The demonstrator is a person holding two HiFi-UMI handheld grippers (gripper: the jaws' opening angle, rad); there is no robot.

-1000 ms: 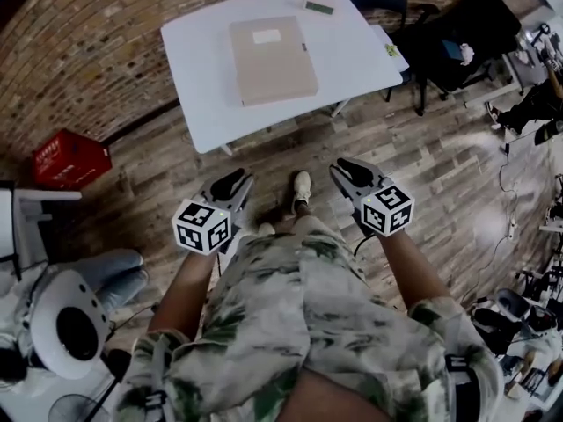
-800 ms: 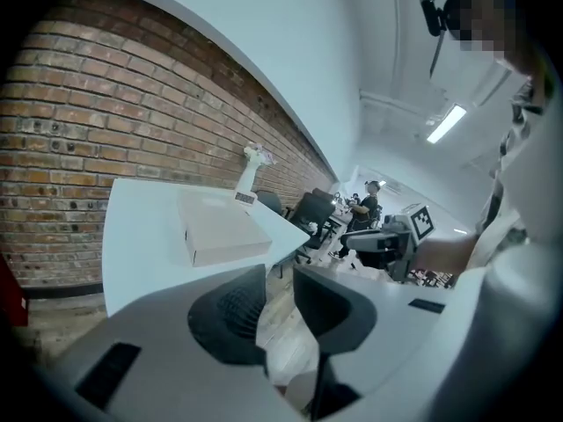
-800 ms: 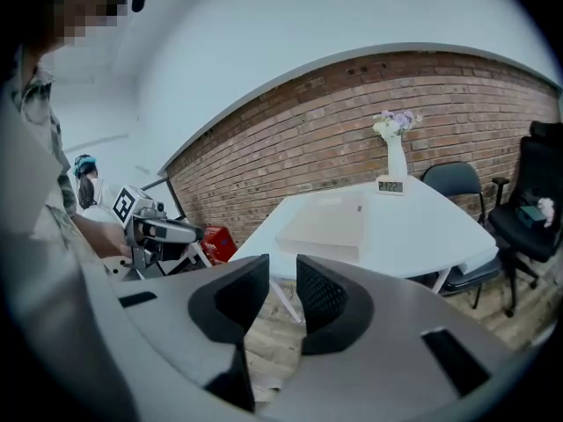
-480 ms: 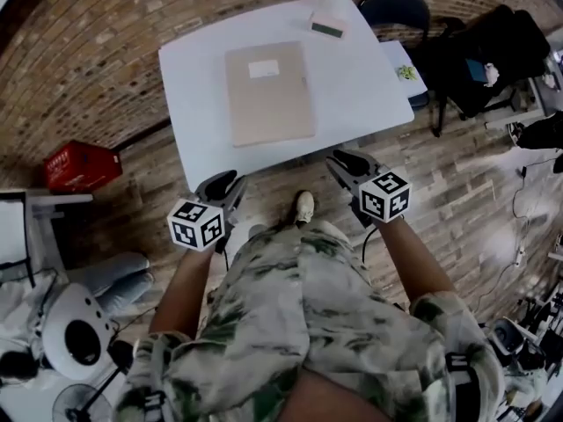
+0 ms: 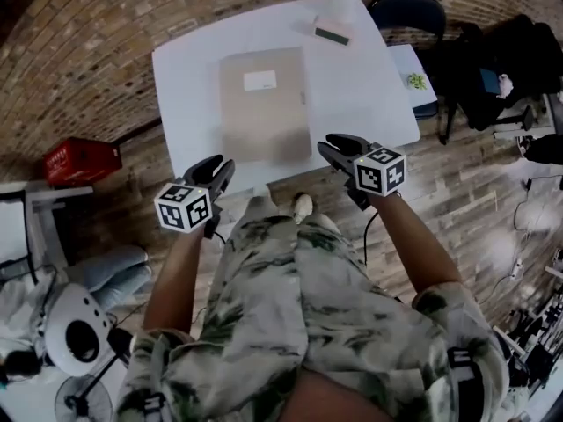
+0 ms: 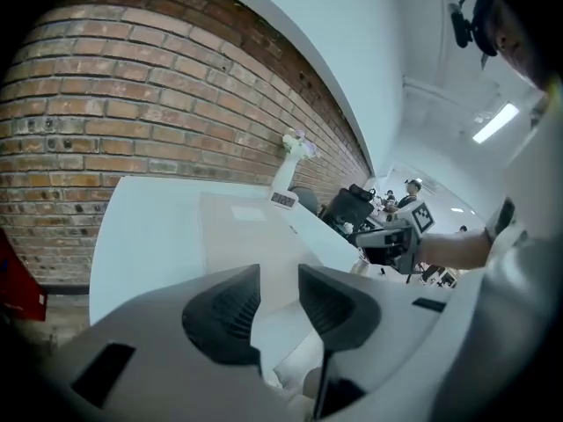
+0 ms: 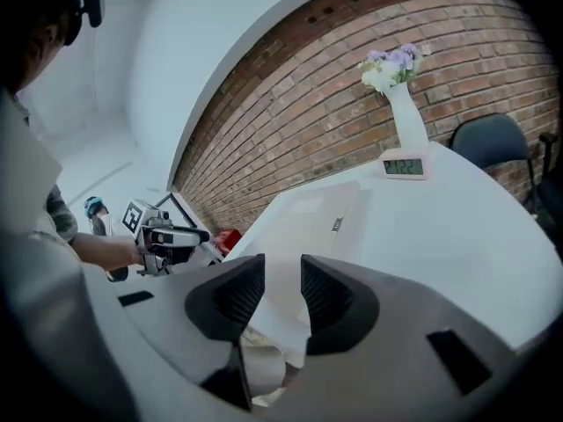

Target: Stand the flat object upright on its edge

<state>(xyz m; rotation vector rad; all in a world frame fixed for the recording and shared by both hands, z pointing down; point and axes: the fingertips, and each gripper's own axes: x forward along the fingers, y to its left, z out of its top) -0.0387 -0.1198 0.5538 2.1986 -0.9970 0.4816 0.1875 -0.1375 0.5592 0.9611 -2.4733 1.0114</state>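
A flat beige folder (image 5: 262,102) with a white label lies on the white table (image 5: 180,86); it also shows in the left gripper view as the folder (image 6: 246,227) and in the right gripper view as the folder (image 7: 308,222). My left gripper (image 5: 220,167) hovers at the table's near left edge, jaws opening, nothing between them (image 6: 279,301). My right gripper (image 5: 332,145) hangs at the near right edge, just short of the folder, jaws opening and empty (image 7: 283,293).
A white vase with flowers (image 7: 400,95) and a small digital clock (image 5: 332,35) stand at the table's far side. A dark chair (image 5: 400,7) is behind the table, a red crate (image 5: 77,161) on the wooden floor at left, a brick wall beyond.
Both grippers have moved forward from over the floor to the table's near edge. Their jaws stand a little wider apart than before.
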